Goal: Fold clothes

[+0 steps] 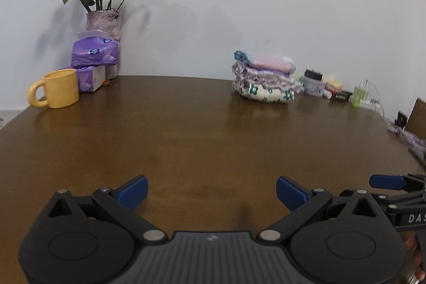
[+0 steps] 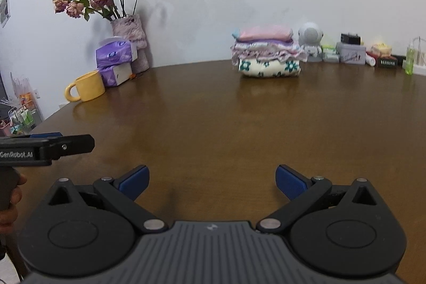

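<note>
We hold the left gripper (image 1: 212, 192) low over the brown table (image 1: 186, 140), level and pointing toward the far wall, its blue-padded fingers (image 1: 134, 190) spread wide with nothing between them. We hold the right gripper (image 2: 212, 181) just beside it in the same pose, fingers equally wide apart and empty; each shows at the edge of the other's view, and part of a hand (image 2: 10, 200) grips the left handle. The stack of folded clothes (image 2: 267, 55) sits at the far side of the table near the wall, well apart from both grippers: a pink piece on top, lilac ruffled pieces in the middle, a cream piece with teal flowers at the bottom. Far left we list a yellow mug (image 1: 57, 92), two purple tissue packs (image 1: 93, 63) stacked one on the other, and a vase of dried roses (image 1: 105, 25) behind them. Right of the stack stand a small white astronaut figure (image 2: 310, 40), a lilac tin (image 2: 350, 52), a green bottle (image 2: 410, 59) and other small items too blurred to name. The tabletop between the grippers and the stack is bare.
</note>
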`<state>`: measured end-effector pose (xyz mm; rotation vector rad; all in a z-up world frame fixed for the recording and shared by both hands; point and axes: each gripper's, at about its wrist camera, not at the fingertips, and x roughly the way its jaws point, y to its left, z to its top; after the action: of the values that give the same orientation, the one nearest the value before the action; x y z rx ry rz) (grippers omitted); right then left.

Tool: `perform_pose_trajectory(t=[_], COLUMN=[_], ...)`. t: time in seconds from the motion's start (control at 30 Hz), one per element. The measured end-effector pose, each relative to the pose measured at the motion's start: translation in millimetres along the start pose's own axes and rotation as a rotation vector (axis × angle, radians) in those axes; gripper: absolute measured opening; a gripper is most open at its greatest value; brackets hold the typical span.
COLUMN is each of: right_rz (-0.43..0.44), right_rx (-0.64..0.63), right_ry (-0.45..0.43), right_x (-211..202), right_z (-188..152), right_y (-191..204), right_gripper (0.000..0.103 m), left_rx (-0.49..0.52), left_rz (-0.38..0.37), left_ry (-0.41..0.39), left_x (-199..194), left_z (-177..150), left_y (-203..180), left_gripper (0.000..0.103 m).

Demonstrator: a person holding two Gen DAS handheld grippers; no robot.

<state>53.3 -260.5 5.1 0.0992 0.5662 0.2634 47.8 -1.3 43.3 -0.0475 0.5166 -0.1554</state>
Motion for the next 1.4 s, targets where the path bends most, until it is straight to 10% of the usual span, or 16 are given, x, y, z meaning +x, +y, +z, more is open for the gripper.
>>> perform_pose_trajectory(t=[1.4], right_rz=[-0.040], right_rx=[-0.018], right_ry=[-0.027], right_x=[-6], right_z=[-38], right_y=[39], right_gripper=[0.103], left_rx=[-0.071], left_rz=[-0.022], left_ry=[0.055], left_x=[-1], left_z=[-36], left_y=[6], left_gripper=[0.103])
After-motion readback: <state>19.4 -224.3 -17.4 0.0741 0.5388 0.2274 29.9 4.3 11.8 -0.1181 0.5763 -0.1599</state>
